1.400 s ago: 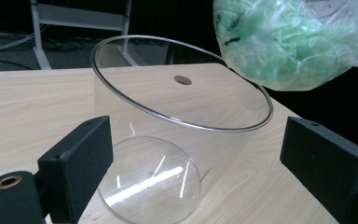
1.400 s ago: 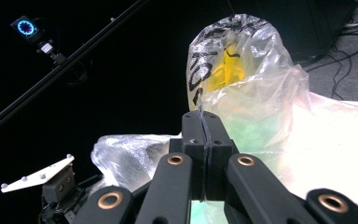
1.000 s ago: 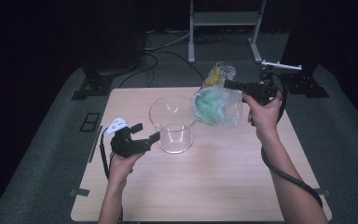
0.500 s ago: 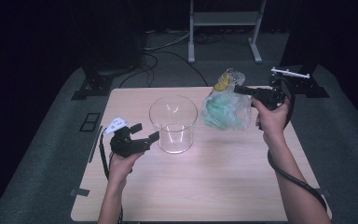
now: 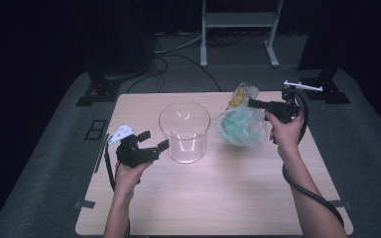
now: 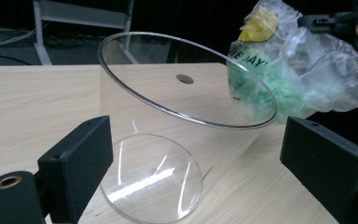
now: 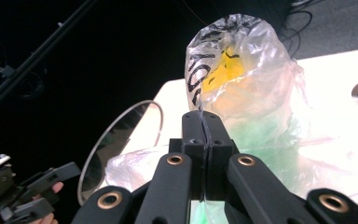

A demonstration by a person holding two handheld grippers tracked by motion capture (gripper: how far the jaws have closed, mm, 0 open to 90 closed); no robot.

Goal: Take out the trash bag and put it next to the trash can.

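A clear, smooth-walled cylindrical glass jar (image 5: 184,131) stood upright on the pale wood-grain tabletop (image 5: 218,198), just ahead of the left hand-held gripper (image 5: 153,140), whose blocky black jaws were spread wide and held nothing. The right hand-held gripper (image 5: 252,104) had its jaws pinched together on the crinkled film of a translucent plastic bag (image 5: 240,124). The bag, with fluffy green and yellow contents, hung just right of the jar.

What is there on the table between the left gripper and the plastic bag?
The clear glass jar stands between the open left gripper and the plastic bag, as the high view shows.
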